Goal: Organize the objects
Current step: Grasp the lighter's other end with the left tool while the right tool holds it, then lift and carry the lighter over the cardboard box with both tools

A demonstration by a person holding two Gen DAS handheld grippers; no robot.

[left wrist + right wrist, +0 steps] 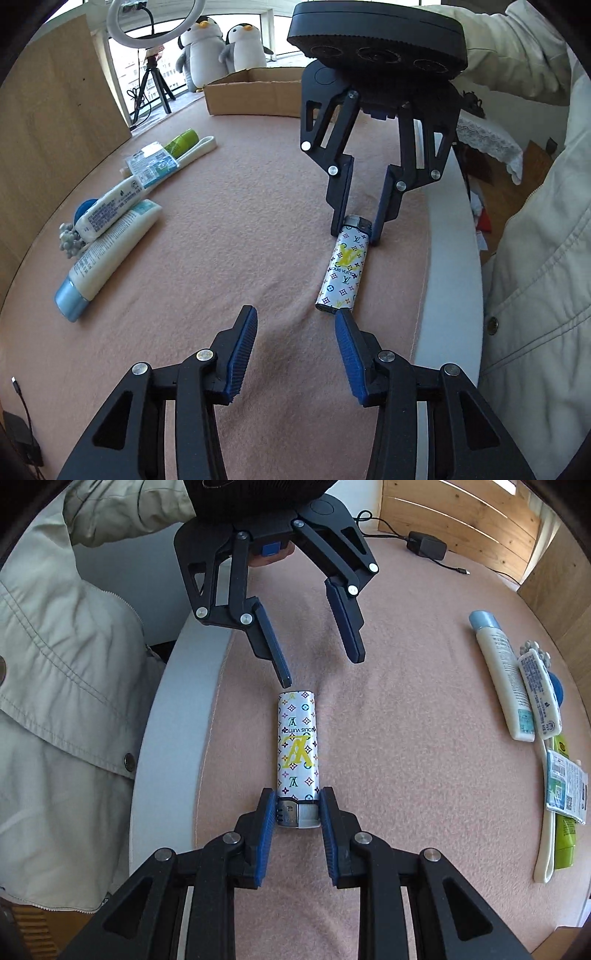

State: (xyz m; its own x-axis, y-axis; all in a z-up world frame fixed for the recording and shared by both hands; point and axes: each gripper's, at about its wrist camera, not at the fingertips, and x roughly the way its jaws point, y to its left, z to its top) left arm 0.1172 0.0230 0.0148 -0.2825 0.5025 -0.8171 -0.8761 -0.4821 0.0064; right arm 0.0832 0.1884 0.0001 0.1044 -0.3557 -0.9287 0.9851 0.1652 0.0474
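Observation:
A white lighter (343, 269) (297, 746) with coloured monogram print lies flat on the pink cloth (221, 236), near the table's white edge. My right gripper (298, 794) (356, 236) has its blue pads against both sides of the lighter's metal head, shut on it. Opposite, my left gripper (295, 317) (321, 670) is open; one fingertip hovers just off the lighter's base end. Nothing sits between its fingers.
Several tubes and packets (110, 221) (524, 701) lie in a row on the cloth's other side. A cardboard box (255, 92), plush penguins (221, 48) and a ring light tripod (153, 74) stand beyond. A charger with cable (426, 546) lies by wooden boards. A person's beige jacket (62, 664) lines the white table edge (454, 258).

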